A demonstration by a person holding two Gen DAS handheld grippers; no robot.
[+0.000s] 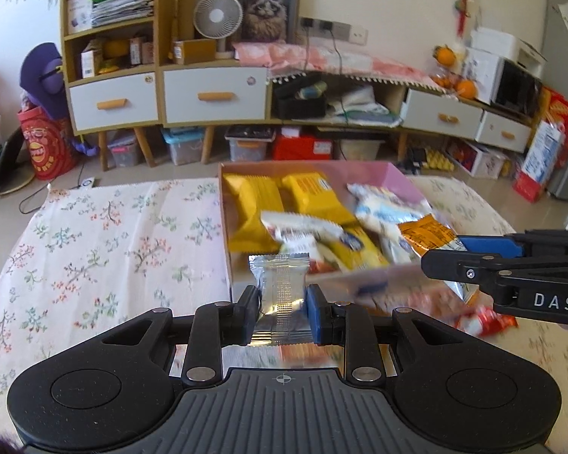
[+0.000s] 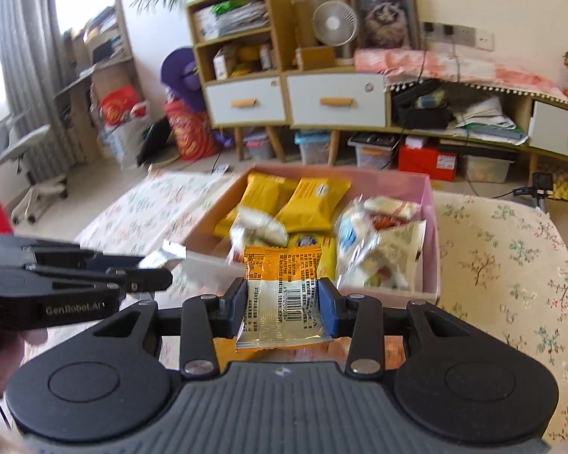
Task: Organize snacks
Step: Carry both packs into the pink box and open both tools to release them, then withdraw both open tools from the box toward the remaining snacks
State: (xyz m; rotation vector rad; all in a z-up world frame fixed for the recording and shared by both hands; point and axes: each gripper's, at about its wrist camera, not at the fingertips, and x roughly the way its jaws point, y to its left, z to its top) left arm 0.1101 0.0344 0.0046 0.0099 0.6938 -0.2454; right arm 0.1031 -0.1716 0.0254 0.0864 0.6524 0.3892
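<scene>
My left gripper is shut on a small silver foil snack packet, held upright just in front of the near edge of a pink cardboard box. My right gripper is shut on an orange and silver snack packet with a barcode, over the box's near wall. Several snacks lie in the box: two yellow packets at its back, white and blue ones to the right. In the left wrist view the right gripper comes in from the right. The left gripper shows at the left of the right wrist view.
The box stands on a table with a floral cloth. A red and white packet lies on the cloth to the right of the box's near side. Behind the table are a wooden cabinet with drawers, a fan and storage bins on the floor.
</scene>
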